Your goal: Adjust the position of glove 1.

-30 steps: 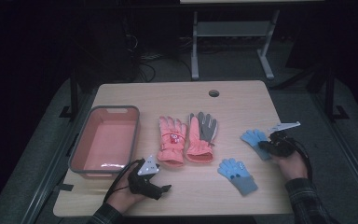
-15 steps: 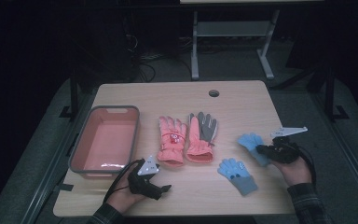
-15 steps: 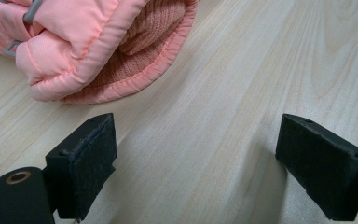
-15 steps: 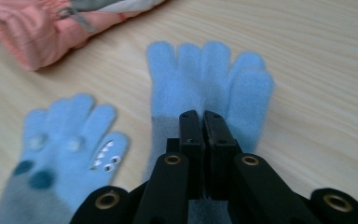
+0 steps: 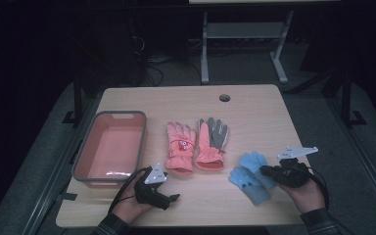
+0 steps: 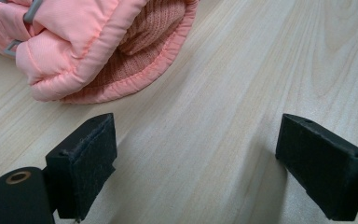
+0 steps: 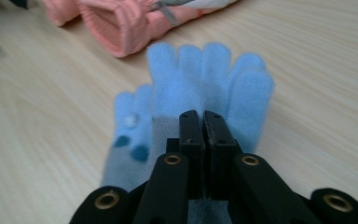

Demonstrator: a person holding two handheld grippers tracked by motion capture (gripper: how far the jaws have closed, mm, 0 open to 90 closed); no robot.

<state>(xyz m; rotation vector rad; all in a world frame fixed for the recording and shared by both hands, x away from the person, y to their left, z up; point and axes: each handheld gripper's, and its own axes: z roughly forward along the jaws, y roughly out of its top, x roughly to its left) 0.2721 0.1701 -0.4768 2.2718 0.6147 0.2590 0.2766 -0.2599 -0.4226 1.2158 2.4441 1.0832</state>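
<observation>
Two pink gloves lie side by side mid-table, one (image 5: 180,147) back up and one (image 5: 212,144) grey palm up. My right gripper (image 5: 266,170) (image 7: 203,122) is shut on a light blue glove (image 5: 251,161) (image 7: 214,79), whose fingers stick out past the jaws. It hangs over a second blue glove (image 5: 252,188) (image 7: 126,140) that lies flat on the table. My left gripper (image 5: 170,199) (image 6: 205,163) rests near the front edge, jaws wide apart with nothing between them. A pink cuff (image 6: 107,51) lies just ahead of it.
A pink tray (image 5: 81,164) with a grey rim stands at the table's left. A cable hole (image 5: 224,97) sits near the far edge. Bare wood (image 5: 254,117) spreads behind the gloves. A metal stand (image 5: 245,34) is on the floor beyond the table.
My right gripper has carried the blue glove leftward and nearer, over the other blue glove. The left gripper has stayed put.
</observation>
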